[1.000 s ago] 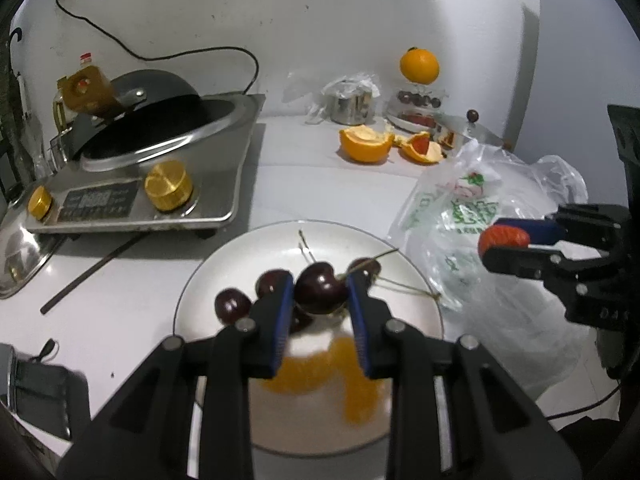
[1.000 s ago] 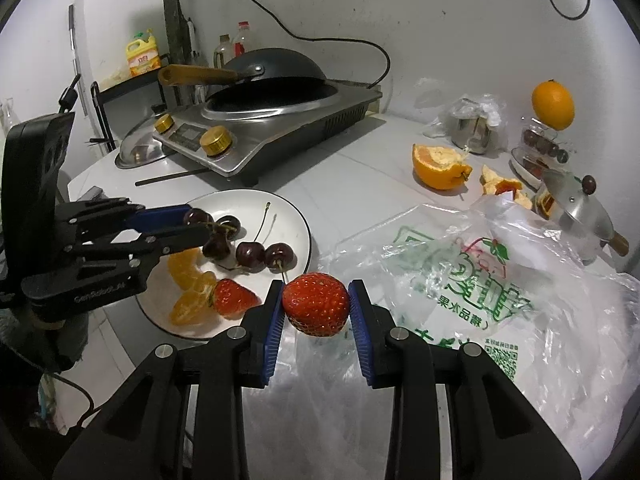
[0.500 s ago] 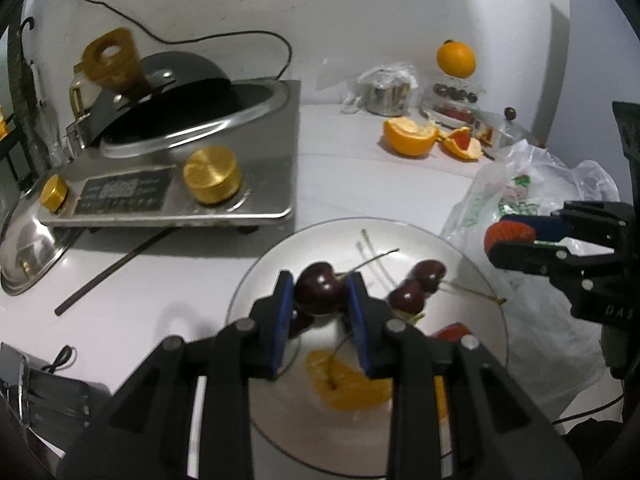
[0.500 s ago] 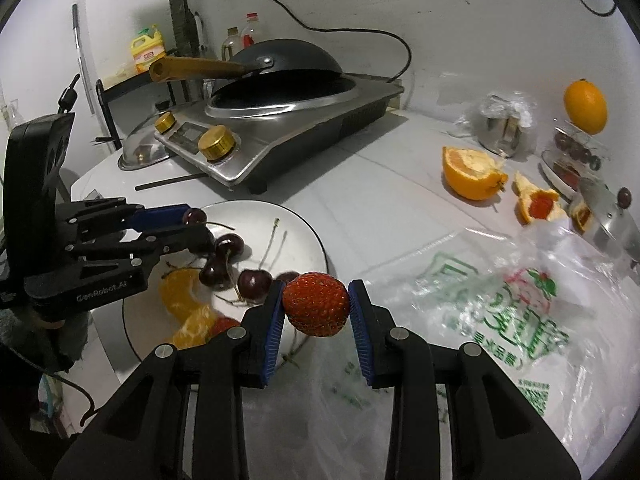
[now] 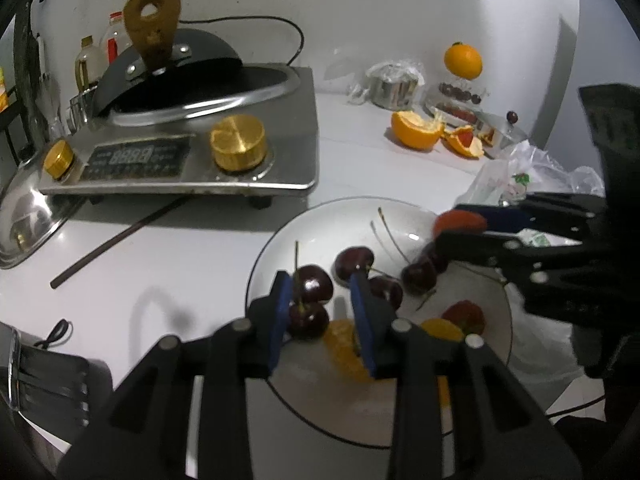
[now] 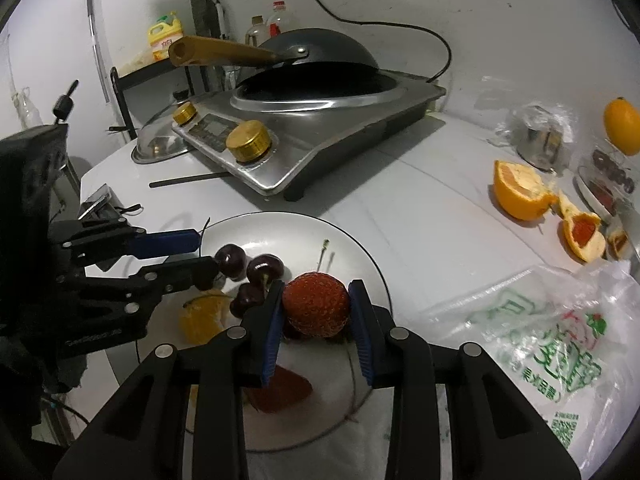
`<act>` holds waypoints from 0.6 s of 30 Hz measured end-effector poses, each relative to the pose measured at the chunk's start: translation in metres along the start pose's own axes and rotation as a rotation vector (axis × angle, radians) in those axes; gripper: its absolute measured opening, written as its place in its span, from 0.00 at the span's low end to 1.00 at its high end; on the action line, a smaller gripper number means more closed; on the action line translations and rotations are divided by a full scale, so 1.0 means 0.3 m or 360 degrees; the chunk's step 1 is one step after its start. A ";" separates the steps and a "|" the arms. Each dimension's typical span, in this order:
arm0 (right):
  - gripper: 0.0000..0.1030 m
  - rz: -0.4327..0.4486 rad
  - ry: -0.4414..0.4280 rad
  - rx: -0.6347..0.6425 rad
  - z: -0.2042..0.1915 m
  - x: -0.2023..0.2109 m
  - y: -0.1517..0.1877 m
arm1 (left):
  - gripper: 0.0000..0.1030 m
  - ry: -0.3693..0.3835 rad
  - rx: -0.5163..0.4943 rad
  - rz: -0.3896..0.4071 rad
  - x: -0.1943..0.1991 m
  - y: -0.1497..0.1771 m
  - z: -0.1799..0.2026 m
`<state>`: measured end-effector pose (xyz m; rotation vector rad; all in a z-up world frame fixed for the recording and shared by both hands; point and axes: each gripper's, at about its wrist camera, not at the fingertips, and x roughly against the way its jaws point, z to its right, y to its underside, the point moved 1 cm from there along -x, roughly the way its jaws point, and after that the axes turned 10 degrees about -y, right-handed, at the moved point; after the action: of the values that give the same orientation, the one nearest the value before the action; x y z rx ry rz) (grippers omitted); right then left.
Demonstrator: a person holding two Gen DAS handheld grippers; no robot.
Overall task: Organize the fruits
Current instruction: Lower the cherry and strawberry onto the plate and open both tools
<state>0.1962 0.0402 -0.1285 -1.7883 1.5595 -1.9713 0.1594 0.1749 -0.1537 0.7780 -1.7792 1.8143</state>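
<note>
Right claw [image 6: 316, 312] pinches a strawberry [image 6: 315, 305] between its blue pads, held over the near-right part of the white plate [image 6: 352, 256]. Left claw [image 5: 322, 312] is spread, pads apart, nothing gripped; two dark cherries [image 5: 311, 300] sit stacked between its fingers, close to the left pad, whether touching it I cannot tell. On the plate near my left claw: orange segments [image 5: 344, 344], a second strawberry [image 5: 464, 316], more cherries [image 5: 354, 262] with loose stems toward the middle. From the right wrist view that second strawberry [image 6: 280, 392] lies below my right claw, partly hidden by the finger. Right claw seen from the left wrist view [image 5: 460, 226] comes in over the plate's right rim with the red berry at its tip. Printed plastic bag [image 6: 540, 320] lies just right of the plate on the white counter [image 6: 420, 184]. A dark chopstick [image 5: 120, 240] lies on the counter left of the plate, running under the front edge of the steel cooker [image 5: 180, 160] with gold knobs. A black wok [image 6: 316, 60] with a wooden handle sits on the cooker. Farther right: peeled orange halves [image 6: 520, 192], a whole orange [image 6: 622, 126], a steel cup [image 5: 390, 88] wrapped in plastic by the wall.
</note>
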 end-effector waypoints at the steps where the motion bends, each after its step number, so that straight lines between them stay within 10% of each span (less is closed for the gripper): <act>1: 0.33 -0.0003 -0.0002 0.0001 -0.001 -0.008 -0.004 | 0.32 0.0007 0.0003 0.0018 0.009 -0.003 -0.003; 15: 0.33 -0.0050 -0.0003 -0.0022 0.007 -0.118 -0.056 | 0.36 0.0054 0.0091 0.0110 0.039 -0.016 -0.058; 18: 0.33 -0.0064 0.0001 -0.0025 0.008 -0.136 -0.059 | 0.56 0.0062 0.0095 0.0112 0.039 -0.014 -0.060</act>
<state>0.2210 0.0727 -0.1461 -1.8396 1.5552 -1.9823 0.1526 0.1924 -0.1424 0.7057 -1.7552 1.9232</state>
